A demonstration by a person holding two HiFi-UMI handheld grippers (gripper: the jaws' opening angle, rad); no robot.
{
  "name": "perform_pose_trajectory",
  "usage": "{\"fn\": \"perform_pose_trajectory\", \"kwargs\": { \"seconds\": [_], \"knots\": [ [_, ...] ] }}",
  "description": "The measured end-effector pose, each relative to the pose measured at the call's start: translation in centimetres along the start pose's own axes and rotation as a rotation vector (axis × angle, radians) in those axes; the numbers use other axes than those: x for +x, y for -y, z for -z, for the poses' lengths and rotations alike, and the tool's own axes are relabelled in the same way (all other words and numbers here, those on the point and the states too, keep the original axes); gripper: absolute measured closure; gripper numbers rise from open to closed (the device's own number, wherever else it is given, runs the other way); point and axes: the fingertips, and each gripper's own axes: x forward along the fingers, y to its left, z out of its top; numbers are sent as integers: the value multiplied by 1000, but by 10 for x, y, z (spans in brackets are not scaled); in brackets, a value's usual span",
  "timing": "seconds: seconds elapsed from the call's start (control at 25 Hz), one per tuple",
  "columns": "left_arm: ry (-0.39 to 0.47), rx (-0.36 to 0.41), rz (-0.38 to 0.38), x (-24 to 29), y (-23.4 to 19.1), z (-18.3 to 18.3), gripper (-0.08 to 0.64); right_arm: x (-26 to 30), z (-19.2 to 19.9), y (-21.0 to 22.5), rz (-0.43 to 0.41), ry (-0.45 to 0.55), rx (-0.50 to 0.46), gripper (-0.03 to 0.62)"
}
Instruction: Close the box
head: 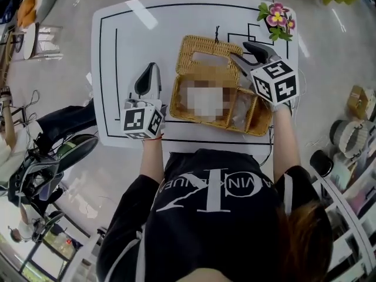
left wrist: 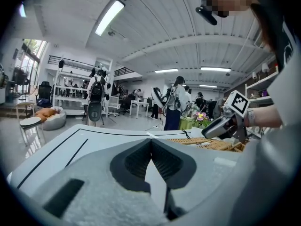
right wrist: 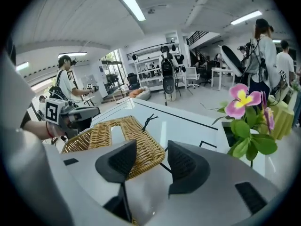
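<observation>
Box (head: 257, 117) of woven rattan, rectangular, lid (head: 194, 49) open (left gripper (head: 151, 68) together, right gripper (head: 238, 49) apart)

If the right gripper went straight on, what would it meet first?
Likely the wicker lid, whose edge lies just ahead of the right gripper's open jaws; depth is unclear.
</observation>
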Motion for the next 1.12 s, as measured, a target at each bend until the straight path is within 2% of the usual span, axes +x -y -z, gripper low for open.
{"fn": "perform_pose_trajectory", "kwargs": {
  "seconds": [0.24, 0.48, 0.56, 0.8, 0.92, 1.12],
  "knots": [
    [-20, -10, -26, 3, -2, 3, 549, 16, 9, 3, -92, -88, 41, 377],
    [-28, -16, -39, 5, -3, 4, 549, 22, 16, 2, -240, -127, 201, 370],
    [-30, -17, -42, 3, -3, 4, 549, 20, 18, 3, -276, -134, 240, 351],
    [-30, -20, -42, 3, -4, 4, 549, 23, 24, 0, -367, -154, 363, 363],
    [-22, -29, -43, 1, -5, 2, 549, 21, 23, -4, -384, -145, 383, 387],
    [-10, -27, -43, -4, -5, -9, 549, 6, 5, -4, -333, -102, 311, 392]
  ]
}}
